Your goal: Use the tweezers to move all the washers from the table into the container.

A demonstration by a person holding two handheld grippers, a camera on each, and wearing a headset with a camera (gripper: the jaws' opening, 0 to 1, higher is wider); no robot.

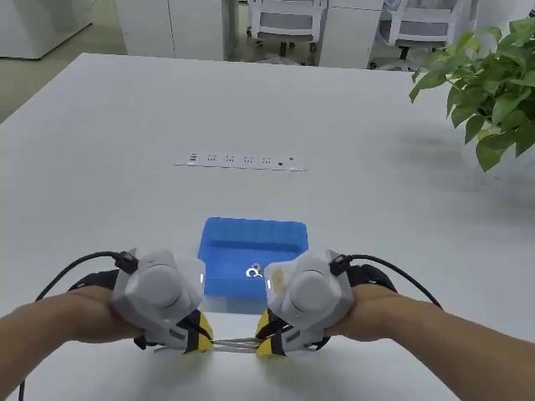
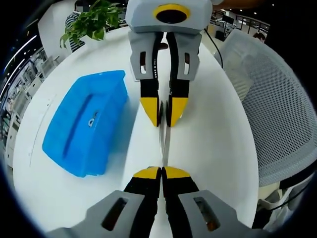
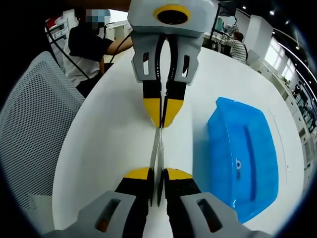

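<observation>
Just before the blue container, by the bench front edge, the left gripper and right gripper each pinch one end of the tweezers. Washers lie inside the container, with open bench beyond it.

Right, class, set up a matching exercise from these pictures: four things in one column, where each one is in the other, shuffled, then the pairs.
1. tweezers
2. washers
3. plant
4. socket strip

A. inside the blue container
B. flat on the table, beyond the container
C. gripped at either end by the left tool and right tool
D. green leaves at the table's far right

Pairs: 1-C, 2-A, 3-D, 4-B
</observation>
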